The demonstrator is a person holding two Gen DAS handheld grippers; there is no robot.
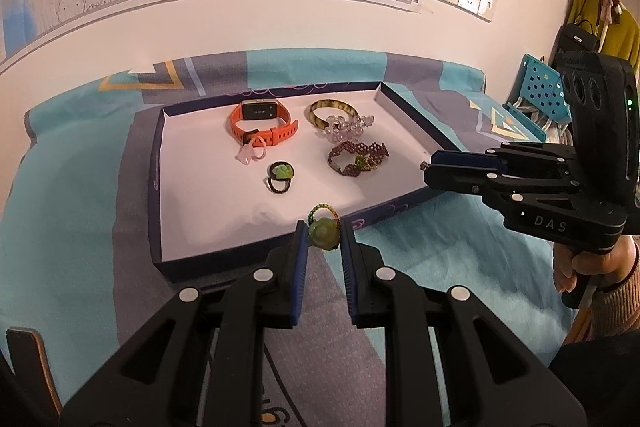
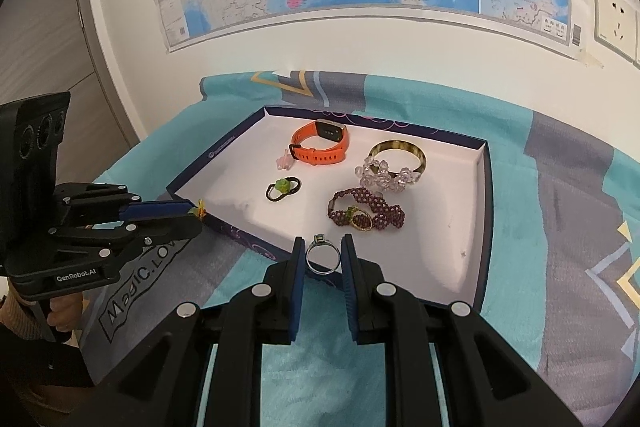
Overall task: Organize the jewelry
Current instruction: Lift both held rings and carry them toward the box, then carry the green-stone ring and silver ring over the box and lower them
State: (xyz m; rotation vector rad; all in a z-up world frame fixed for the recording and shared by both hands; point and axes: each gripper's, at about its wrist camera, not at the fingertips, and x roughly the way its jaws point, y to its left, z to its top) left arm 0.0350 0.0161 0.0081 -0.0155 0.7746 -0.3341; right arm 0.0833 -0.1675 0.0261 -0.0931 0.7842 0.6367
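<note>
We have both claws loaded. Left gripper (image 1: 324, 233) is narrow, pads pinching a green bead ring (image 1: 323, 231) at the fingertips, its beaded loop sticking up past them. Right gripper (image 2: 323, 254) is narrow too, clamped on a silver ring (image 2: 322, 259), band upright between the pads. Both hang over the near rim of the tray (image 2: 482, 211). Just ahead of the right claw: purple beaded bracelet (image 2: 366, 213); beyond it the clear bead bracelet (image 2: 386, 177) lying on the amber bangle (image 2: 398, 155). Ahead-left: green hair tie (image 2: 283, 189), pink charm (image 2: 283, 161), orange watch (image 2: 320, 143).
</note>
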